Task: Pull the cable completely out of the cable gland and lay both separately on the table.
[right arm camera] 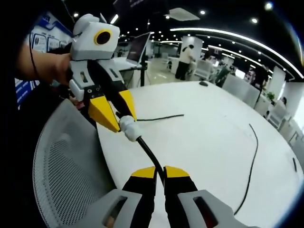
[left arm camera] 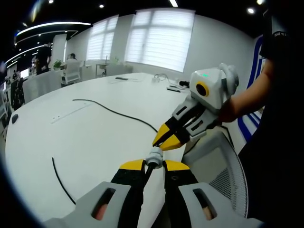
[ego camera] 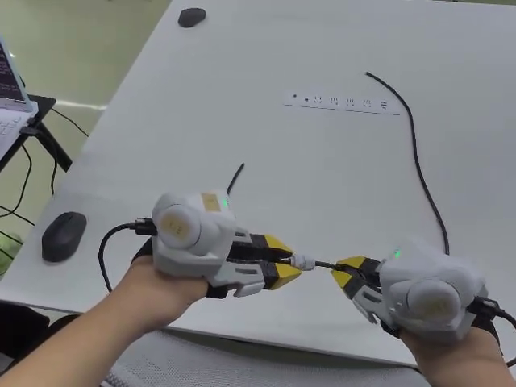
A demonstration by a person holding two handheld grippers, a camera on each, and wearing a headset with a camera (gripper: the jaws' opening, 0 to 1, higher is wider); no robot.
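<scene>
A white cable gland (ego camera: 304, 262) hangs just above the table's near edge with a black cable (ego camera: 326, 264) running out of its right end. My left gripper (ego camera: 289, 264) is shut on the gland (left arm camera: 154, 156), which sits between its yellow tips. My right gripper (ego camera: 345, 272) is shut on the cable (right arm camera: 151, 154) a short way from the gland (right arm camera: 128, 126). The two grippers face each other tip to tip, a few centimetres apart. A thin black tail (ego camera: 235, 177) lies on the table beyond the left gripper.
The white table (ego camera: 242, 121) carries a white power strip (ego camera: 343, 102), a long loose black cable (ego camera: 419, 161), a dark mouse (ego camera: 63, 235) at the left edge and another (ego camera: 192, 16) at the far end. A mesh chair (right arm camera: 71, 171) stands below the near edge.
</scene>
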